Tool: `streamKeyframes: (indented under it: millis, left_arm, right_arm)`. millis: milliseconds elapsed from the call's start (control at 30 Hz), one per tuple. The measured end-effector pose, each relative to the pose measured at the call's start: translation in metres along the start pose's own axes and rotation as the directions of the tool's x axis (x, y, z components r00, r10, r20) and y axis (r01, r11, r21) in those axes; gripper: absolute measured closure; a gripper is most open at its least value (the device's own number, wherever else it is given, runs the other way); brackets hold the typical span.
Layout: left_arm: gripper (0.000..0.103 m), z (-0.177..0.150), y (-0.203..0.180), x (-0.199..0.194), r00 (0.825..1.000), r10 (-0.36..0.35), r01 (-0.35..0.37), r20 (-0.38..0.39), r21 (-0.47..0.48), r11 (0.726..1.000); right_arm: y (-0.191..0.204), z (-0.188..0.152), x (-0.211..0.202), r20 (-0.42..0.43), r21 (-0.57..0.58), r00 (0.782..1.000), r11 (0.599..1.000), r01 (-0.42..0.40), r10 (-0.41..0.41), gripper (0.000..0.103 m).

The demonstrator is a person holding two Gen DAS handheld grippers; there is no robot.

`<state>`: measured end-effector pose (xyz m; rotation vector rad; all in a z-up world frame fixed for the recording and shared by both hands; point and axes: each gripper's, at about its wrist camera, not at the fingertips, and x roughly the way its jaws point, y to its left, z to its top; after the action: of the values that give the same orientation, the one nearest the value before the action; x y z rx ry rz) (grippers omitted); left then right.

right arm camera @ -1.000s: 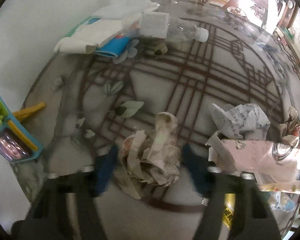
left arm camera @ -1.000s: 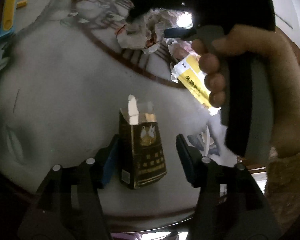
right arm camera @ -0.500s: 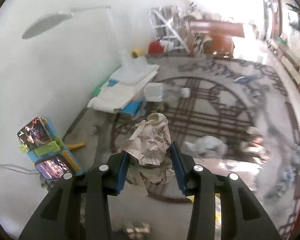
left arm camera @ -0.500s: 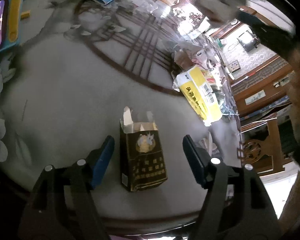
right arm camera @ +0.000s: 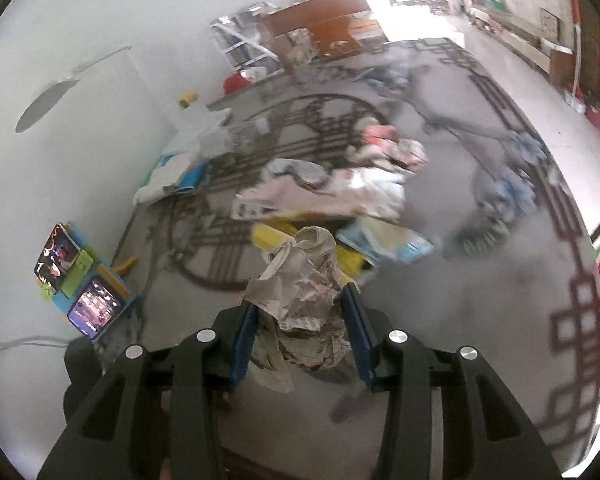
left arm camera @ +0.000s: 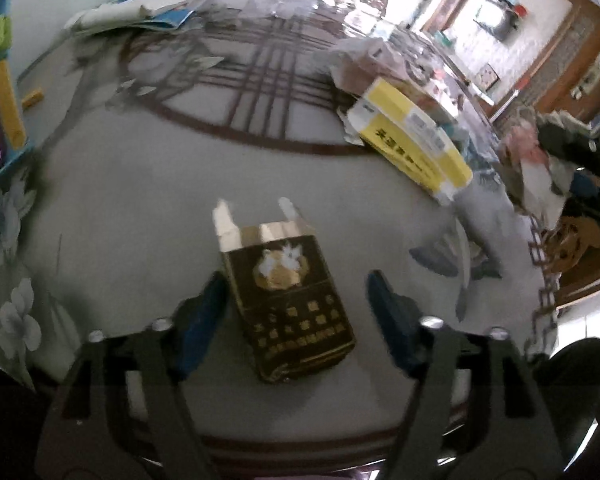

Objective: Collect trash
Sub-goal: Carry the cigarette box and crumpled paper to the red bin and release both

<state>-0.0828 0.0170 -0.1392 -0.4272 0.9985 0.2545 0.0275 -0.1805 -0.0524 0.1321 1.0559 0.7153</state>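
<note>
The surface (left arm camera: 132,184) is a wide grey top with a dark brown lattice pattern, and it fills the ground ahead of both tools. In the right wrist view, a heap of papers and wrappers (right arm camera: 340,188) lies on it well ahead of the right hand-held gripper (right arm camera: 302,320), with a yellow box (right arm camera: 274,238) at the heap's near edge, just beyond the fingertips. The same yellow box (left arm camera: 414,142) shows in the left wrist view, ahead and to the right of the left hand-held gripper (left arm camera: 296,316), well apart from it. A stack of white and blue papers (left arm camera: 140,20) sits far ahead and to the left of that tool. At the left edge of both views stands a blue holder with lit phone screens (right arm camera: 80,284).

The right hand-held gripper is clamped on a crumpled newspaper wad (right arm camera: 300,292); its blue pads (right arm camera: 244,332) press the wad from both sides, and loose paper bulges above and hangs below the fingers. The wad appears raised off the surface.

The left hand-held gripper stands spread wide and grips nothing. A dark brown cigarette pack (left arm camera: 288,296) with gold print and a torn-open top lies flat on the surface between its fingers, open end pointing away. The pack sits closer to the left pad (left arm camera: 204,320), about touching it, with a clear gap to the right pad.
</note>
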Motion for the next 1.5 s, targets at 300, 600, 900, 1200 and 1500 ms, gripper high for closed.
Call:
streamKeyframes:
  millis: [300,600,900,1200,1500]
  left_arm:
    - [0.059,0.002,-0.018,-0.008,0.997,0.027,-0.033,0.068,0.089,0.995]
    - [0.059,0.011,-0.054,-0.025,0.99,0.008,-0.031,0.144,0.163,0.986]
    - [0.059,0.017,-0.104,-0.03,0.986,-0.076,0.042,0.147,0.221,0.974]
    - [0.059,0.022,-0.15,-0.035,0.976,-0.161,0.116,0.145,0.279,0.953]
    - [0.059,0.024,-0.179,-0.036,0.968,-0.209,0.158,0.136,0.314,0.936]
  right_arm:
    - [-0.031,-0.025,-0.039,0.082,0.042,0.997,0.999,0.01,-0.013,0.062]
    - [-0.072,-0.036,-0.074,0.149,0.113,0.987,0.993,0.042,-0.059,0.062]
    - [-0.095,-0.046,-0.09,0.174,0.154,0.981,0.986,0.06,-0.087,0.062]
    - [-0.108,-0.049,-0.107,0.207,0.174,0.972,0.982,0.073,-0.109,0.062]
    - [-0.125,-0.051,-0.124,0.231,0.204,0.963,0.975,0.087,-0.135,0.062]
